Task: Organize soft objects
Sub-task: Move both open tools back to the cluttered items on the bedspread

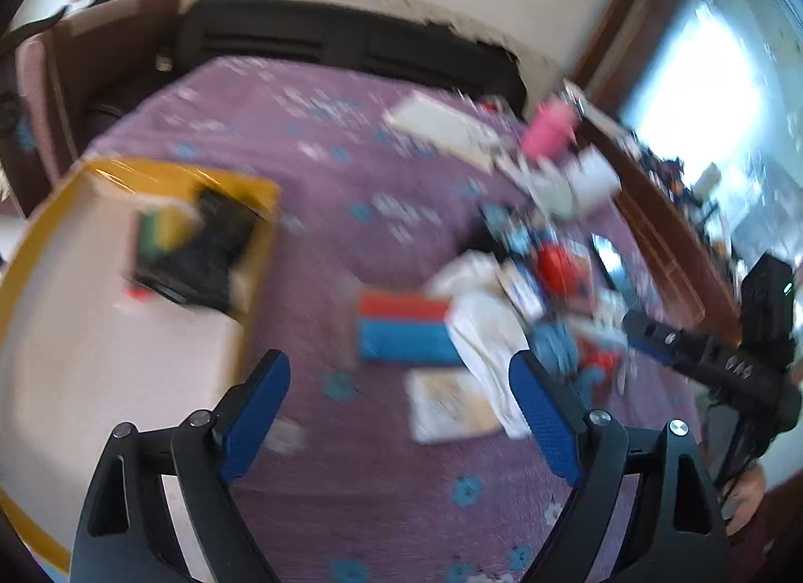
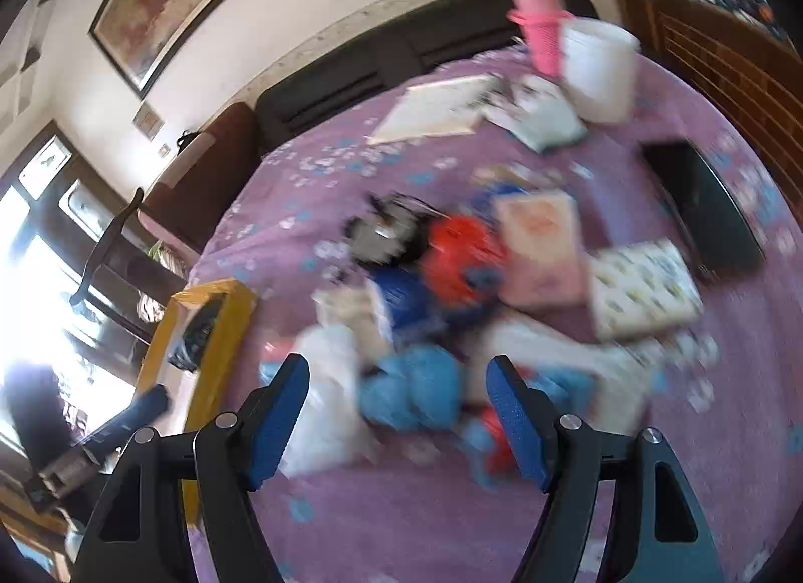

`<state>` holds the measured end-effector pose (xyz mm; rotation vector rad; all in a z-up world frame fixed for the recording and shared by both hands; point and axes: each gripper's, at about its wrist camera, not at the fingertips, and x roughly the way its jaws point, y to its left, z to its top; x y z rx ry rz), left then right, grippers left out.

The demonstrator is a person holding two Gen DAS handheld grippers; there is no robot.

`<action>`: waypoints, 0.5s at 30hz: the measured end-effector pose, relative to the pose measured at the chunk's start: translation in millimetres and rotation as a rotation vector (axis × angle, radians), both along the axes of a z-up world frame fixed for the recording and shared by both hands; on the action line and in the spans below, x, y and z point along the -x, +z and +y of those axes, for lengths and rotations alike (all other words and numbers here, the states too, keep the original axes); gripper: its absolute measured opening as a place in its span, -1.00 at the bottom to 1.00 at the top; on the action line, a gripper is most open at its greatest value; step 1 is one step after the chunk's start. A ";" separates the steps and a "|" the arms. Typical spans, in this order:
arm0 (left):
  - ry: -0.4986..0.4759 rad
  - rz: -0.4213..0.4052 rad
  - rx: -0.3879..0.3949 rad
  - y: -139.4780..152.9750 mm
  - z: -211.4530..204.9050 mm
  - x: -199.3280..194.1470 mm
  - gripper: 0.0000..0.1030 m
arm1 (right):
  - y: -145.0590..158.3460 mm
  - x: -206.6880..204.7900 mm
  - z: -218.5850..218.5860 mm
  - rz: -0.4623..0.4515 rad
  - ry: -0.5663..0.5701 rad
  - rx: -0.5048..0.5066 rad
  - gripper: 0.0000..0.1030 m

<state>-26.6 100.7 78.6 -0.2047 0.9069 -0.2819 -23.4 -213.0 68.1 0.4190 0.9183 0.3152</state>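
Both the left gripper (image 1: pixel 399 399) and the right gripper (image 2: pixel 396 407) are held spread wide and empty above a bed (image 1: pixel 311 141) covered in purple. A blurred heap of soft objects (image 2: pixel 431 292), red, blue and white, is seen scattered mid-bed. A yellow-edged box (image 1: pixel 150 241) at the left already holds something dark, so sorting is judged barely begun.

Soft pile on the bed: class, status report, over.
Left claw open, empty. Right claw open above blue soft item. Books mixed into pile. Yellow box holds dark items.
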 end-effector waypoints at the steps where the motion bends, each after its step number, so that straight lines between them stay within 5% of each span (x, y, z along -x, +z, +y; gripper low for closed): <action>1: -0.013 0.004 -0.014 -6.6 -9.5 0.2 0.71 | -4.7 6.2 -10.2 0.003 -0.009 -0.006 0.50; 6: -0.024 0.033 -0.065 -35.9 -39.5 -19.1 0.71 | -17.6 29.0 -47.6 0.012 -0.048 -0.039 0.50; 9: -0.048 0.112 0.050 -50.0 -42.5 -31.9 0.71 | -19.7 39.4 -62.6 0.000 -0.067 -0.049 0.50; 10: -0.100 0.149 0.114 -53.9 -46.3 -30.7 0.69 | -20.4 41.8 -66.5 -0.003 -0.073 -0.053 0.50; 15: -0.370 0.224 0.181 -48.3 -72.7 6.1 0.60 | -31.4 48.4 -80.0 0.009 -0.085 -0.087 0.50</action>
